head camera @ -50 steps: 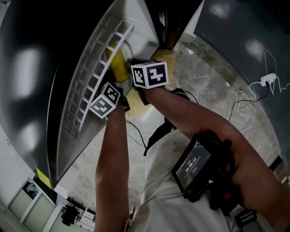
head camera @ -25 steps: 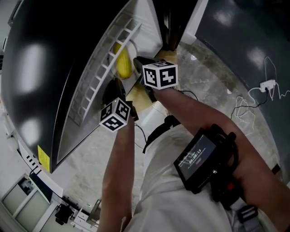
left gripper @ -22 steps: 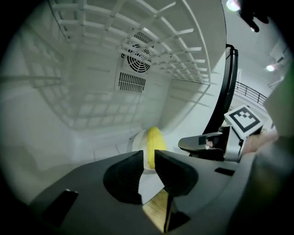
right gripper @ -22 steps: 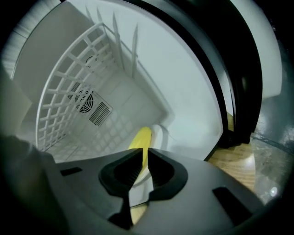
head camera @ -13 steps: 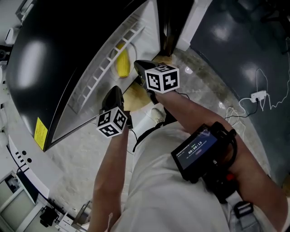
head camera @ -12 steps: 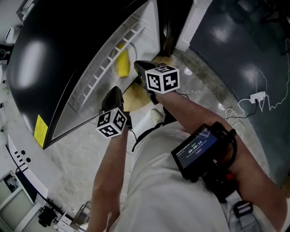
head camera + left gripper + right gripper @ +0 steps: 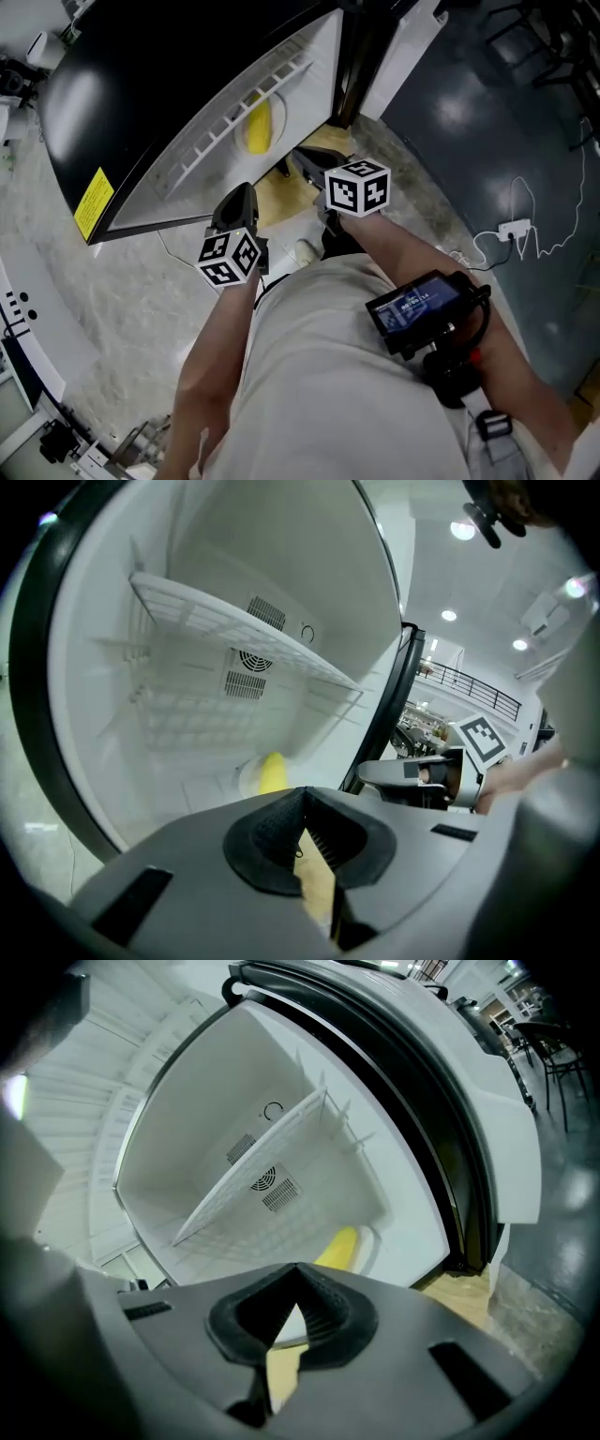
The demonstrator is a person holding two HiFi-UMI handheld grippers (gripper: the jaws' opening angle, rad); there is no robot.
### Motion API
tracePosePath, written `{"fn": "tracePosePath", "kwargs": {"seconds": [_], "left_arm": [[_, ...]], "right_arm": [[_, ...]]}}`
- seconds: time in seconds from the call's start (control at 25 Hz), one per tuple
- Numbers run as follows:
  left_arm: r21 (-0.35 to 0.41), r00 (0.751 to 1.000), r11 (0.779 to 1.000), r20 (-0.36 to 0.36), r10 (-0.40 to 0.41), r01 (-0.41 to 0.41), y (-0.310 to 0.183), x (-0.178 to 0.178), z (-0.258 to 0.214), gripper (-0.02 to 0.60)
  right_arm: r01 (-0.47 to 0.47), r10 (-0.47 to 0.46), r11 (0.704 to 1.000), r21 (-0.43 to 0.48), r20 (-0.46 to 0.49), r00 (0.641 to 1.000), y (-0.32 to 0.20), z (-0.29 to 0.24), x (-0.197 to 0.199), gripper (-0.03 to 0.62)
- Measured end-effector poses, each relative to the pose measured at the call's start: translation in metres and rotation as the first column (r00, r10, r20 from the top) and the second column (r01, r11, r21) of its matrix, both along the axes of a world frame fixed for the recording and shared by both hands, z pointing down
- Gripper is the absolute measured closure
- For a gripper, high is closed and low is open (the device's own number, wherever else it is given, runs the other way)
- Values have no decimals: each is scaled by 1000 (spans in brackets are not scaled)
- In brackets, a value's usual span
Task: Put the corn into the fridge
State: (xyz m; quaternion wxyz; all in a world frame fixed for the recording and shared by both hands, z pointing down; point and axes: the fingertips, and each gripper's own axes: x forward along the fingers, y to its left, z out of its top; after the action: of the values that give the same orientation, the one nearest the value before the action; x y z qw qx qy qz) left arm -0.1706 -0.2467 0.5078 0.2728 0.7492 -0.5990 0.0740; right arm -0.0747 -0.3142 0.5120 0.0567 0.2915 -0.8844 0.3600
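The yellow corn (image 7: 258, 127) lies on a white plate (image 7: 373, 1241) on the floor of the open fridge, under the white wire shelf (image 7: 234, 103). It shows in the left gripper view as corn (image 7: 272, 772) and in the right gripper view as corn (image 7: 339, 1246). My left gripper (image 7: 242, 189) is shut and empty, outside the fridge and below its opening. My right gripper (image 7: 300, 156) is also shut and empty, just in front of the fridge's lower edge. Jaws of both meet with nothing between: left gripper (image 7: 302, 794), right gripper (image 7: 298, 1271).
The fridge's black outer shell (image 7: 141, 75) carries a yellow label (image 7: 94, 202). A wooden board (image 7: 272, 199) lies under the fridge's front. A cable and plug strip (image 7: 511, 230) lie on the grey floor at the right. A screen device (image 7: 422, 302) is strapped to the right forearm.
Both grippers have drawn back from the fridge opening, the right one away from the corn. The corn stays on its plate inside. The head view has swung so the fridge sits higher.
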Motion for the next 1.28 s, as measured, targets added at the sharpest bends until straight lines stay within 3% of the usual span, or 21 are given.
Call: {"fn": "tracePosePath", "kwargs": {"seconds": [0.4, 0.72, 0.88, 1.28], "left_arm": [[74, 991, 989, -14, 131, -130, 46, 25, -24, 574], [117, 983, 977, -12, 183, -180, 63, 29, -37, 574], [141, 981, 971, 11, 193, -193, 61, 18, -47, 574], [156, 972, 960, 5, 235, -233, 69, 27, -48, 574]], "right_arm": [[51, -58, 994, 92, 70, 996, 40, -48, 23, 588], [23, -31, 993, 116, 69, 997, 60, -57, 41, 588], [29, -40, 991, 134, 79, 996, 62, -64, 27, 586], [50, -59, 988, 145, 57, 997, 84, -70, 17, 588]]}}
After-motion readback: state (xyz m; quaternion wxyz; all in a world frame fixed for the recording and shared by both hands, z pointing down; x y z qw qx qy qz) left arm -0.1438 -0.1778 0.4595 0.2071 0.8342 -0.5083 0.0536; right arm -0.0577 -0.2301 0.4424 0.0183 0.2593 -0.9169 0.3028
